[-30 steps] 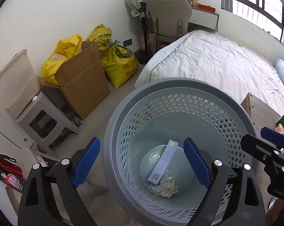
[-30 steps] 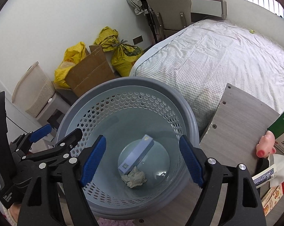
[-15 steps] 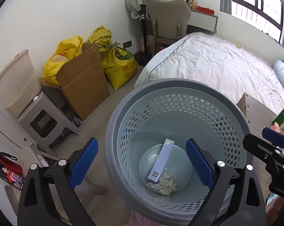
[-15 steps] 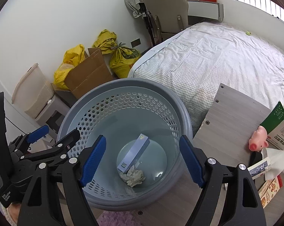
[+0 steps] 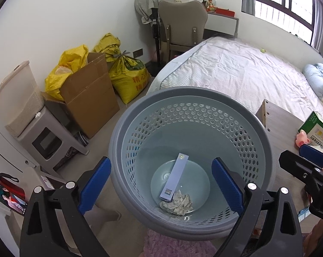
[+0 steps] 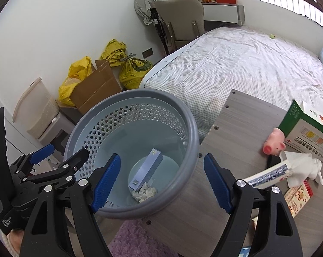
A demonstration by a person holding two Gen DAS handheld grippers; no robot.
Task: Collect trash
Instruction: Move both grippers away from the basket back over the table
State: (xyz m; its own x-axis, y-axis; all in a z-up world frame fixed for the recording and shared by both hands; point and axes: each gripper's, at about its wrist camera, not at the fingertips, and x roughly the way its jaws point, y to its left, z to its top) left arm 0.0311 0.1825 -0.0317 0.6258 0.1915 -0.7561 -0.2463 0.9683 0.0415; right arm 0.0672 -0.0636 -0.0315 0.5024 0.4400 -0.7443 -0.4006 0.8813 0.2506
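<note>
left gripper (image 5: 160, 187): jaws spread wide, nothing held — low centre of the left wrist view, above the basket.
right gripper (image 6: 161, 182): jaws spread wide, nothing between the pads — low centre of the right wrist view, astride the basket's near rim.
basket (image 6: 186, 115): grey, perforated, centre-left of frame, hard against the wooden table (image 6: 243, 115); a knock from either gripper could tip it, as it looks light.
binned trash: blue carton (image 6: 145, 172) leaning on the basket floor, crumpled tissue (image 6: 145, 192) touching its lower end — could be spilled if the basket is tipped.
remaining trash: white tissue (image 6: 305, 166) at right edge of frame, on the table, just beside a flat printed packet (image 6: 266, 175); likely next pick.
risk at pick: soft tissue could be pinched only partly and dropped short of the rim.
wrong-item risk: pink pig toy (image 6: 274, 143) and green box (image 6: 307, 128) stand close behind — could be grabbed or toppled by a wide jaw.
bed (image 6: 247, 60): upper right, clear of the work.
</note>
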